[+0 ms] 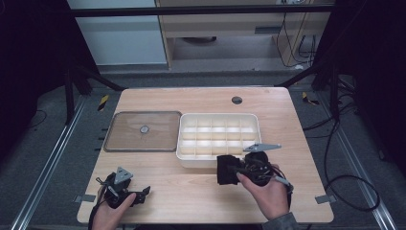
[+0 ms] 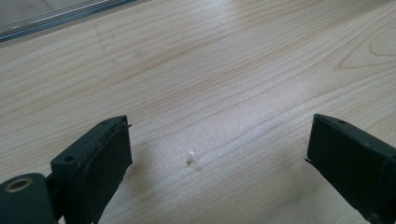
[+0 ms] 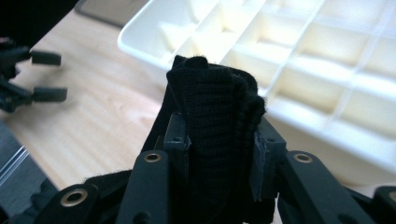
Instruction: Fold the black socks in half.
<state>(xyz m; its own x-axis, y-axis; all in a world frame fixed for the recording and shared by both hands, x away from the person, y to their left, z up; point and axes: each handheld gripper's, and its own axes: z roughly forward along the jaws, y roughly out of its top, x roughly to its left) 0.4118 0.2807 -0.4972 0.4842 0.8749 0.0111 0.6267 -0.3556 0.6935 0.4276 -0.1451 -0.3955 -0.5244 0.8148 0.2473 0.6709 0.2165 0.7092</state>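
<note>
1. Right claw [image 1: 225, 168] squeezed tight on a folded black cloth [image 3: 217, 116] (maybe a sock, hard to tell).
2. Cloth up off the counter [image 1: 191, 191], just in front of the white tray [image 1: 184, 143], near its front wall.
3. Seen through the right gripper view: cloth standing up between the two jaws, tray cells right behind it.
4. Left claw [image 1: 143, 193] wide open, holding nothing, low over bare wood at the near left of the counter.
5. Just a tiny white speck [image 2: 190, 157] on the wood between the left jaws.
6. Clear lid [image 1: 143, 131] flat on the counter, left of the tray, touching or almost touching its side.
7. Tray cells all empty, as far as can be seen.
8. Done so far, by the look of it: lid off, cloth picked up and brought to the tray.
9. Left to do, most likely: lift the cloth over the front wall, tuck it into a cell, let go.
10. After that, maybe the lid back on (only a guess).
</note>
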